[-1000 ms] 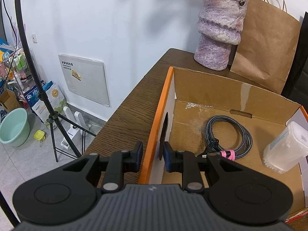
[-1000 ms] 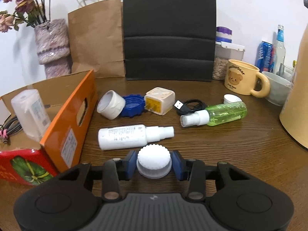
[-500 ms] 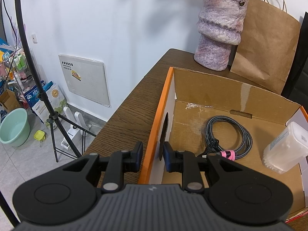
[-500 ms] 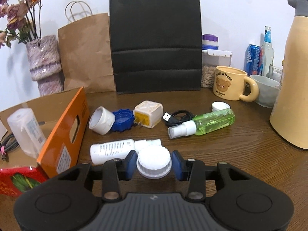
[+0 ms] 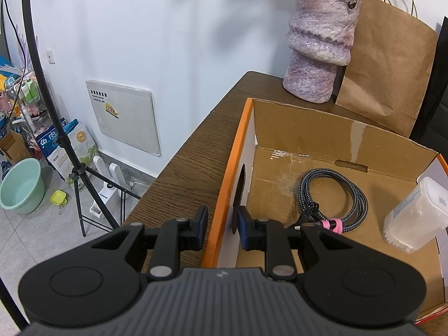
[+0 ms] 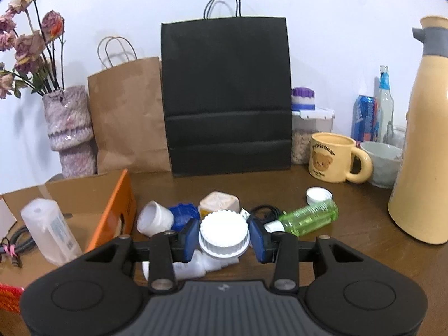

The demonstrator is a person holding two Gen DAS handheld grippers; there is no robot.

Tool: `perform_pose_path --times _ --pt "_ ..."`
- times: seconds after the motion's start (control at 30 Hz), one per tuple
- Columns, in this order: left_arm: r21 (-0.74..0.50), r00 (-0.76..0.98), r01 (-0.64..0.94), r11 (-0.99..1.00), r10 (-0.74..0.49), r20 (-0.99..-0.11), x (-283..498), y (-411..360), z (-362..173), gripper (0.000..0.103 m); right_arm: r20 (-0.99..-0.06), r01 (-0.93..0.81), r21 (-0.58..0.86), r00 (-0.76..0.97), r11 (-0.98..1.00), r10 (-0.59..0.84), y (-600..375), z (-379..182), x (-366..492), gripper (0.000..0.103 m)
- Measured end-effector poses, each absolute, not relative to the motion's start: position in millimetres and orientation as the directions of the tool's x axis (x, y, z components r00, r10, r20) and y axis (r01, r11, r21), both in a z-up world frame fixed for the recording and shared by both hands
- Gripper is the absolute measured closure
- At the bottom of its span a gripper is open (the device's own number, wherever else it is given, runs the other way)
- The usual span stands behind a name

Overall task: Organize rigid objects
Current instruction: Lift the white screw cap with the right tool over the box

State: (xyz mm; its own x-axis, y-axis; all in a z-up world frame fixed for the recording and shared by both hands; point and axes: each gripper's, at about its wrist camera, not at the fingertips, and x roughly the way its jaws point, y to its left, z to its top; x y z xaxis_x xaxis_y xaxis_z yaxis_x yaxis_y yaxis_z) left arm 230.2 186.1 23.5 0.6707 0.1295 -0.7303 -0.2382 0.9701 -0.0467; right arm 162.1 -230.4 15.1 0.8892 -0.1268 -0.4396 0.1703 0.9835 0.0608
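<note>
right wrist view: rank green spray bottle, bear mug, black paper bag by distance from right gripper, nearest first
From the right gripper:
1. Green spray bottle, lying on the table just right of the fingers.
2. Bear mug, standing farther back on the right.
3. Black paper bag, upright against the wall, centre.

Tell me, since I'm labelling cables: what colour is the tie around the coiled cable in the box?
Pink, on the black-and-grey braided cable; the tie shows best in the left wrist view.

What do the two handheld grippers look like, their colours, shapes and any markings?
The two look alike. The left gripper and the right gripper each have a matte black body with a ribbed grey top plate carrying a small pale logo, two rounded black housings with circular recesses, and black linkage arms with silver pivot pins. The jaws end in dark blue pads. No cables, sleeves or hands are visible.
</note>
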Motion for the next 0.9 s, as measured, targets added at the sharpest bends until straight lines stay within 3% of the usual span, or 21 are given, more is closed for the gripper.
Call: perform_pose_path --times 0.5,0.9 --pt "-0.047 0.671 -0.237 0.97 0.129 -0.73 230.0 186.1 24.0 0.08 -0.38 0.055 0.073 0.925 0.996 -0.023 -177.8 36.1 184.4 0.064" --pt "-0.049 0.671 -0.237 0.97 0.127 -0.73 229.7 187.5 23.1 0.08 -0.361 -0.111 0.118 0.921 0.987 0.147 -106.6 49.6 209.5 0.064"
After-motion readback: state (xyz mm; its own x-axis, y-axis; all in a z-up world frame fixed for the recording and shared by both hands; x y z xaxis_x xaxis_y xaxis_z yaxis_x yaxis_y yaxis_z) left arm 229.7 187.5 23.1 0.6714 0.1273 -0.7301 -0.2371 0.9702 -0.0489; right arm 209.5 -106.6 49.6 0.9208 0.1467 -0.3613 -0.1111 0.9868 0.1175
